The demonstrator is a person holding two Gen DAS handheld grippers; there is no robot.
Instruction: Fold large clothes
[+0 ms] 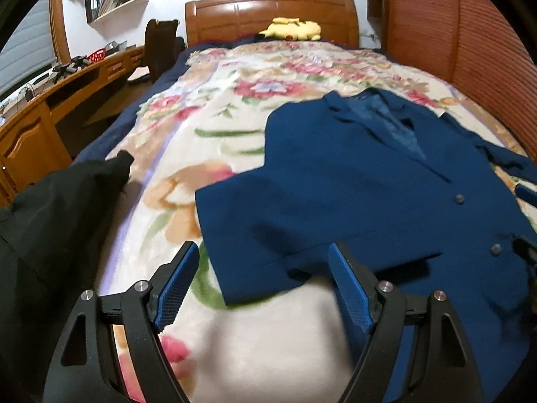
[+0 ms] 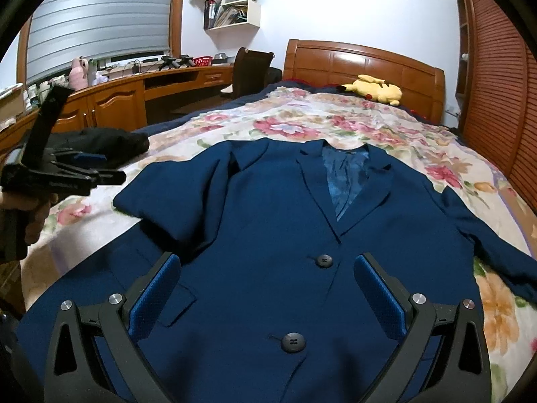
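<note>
A dark blue blazer point(image 2: 268, 201) lies face up on the floral blanket point(image 2: 302, 124), with two buttons down its front. Its left sleeve point(image 1: 302, 208) is folded across the body, while the other sleeve point(image 2: 486, 235) stretches out to the right. My left gripper point(image 1: 265, 252) is open just above that folded sleeve's near edge, and its pads touch nothing. From the right wrist view, that gripper point(image 2: 110, 168) hovers at the blazer's left side, held by a hand. My right gripper point(image 2: 268, 262) is open low over the blazer's front, between the buttons, gripping nothing.
A black garment point(image 1: 60, 208) lies bunched at the bed's left edge. A yellow plush toy point(image 2: 376, 90) sits by the wooden headboard point(image 2: 362, 60). A wooden desk point(image 2: 134, 90) and chair point(image 2: 248, 67) run along the left, with a louvred wardrobe point(image 2: 496, 84) on the right.
</note>
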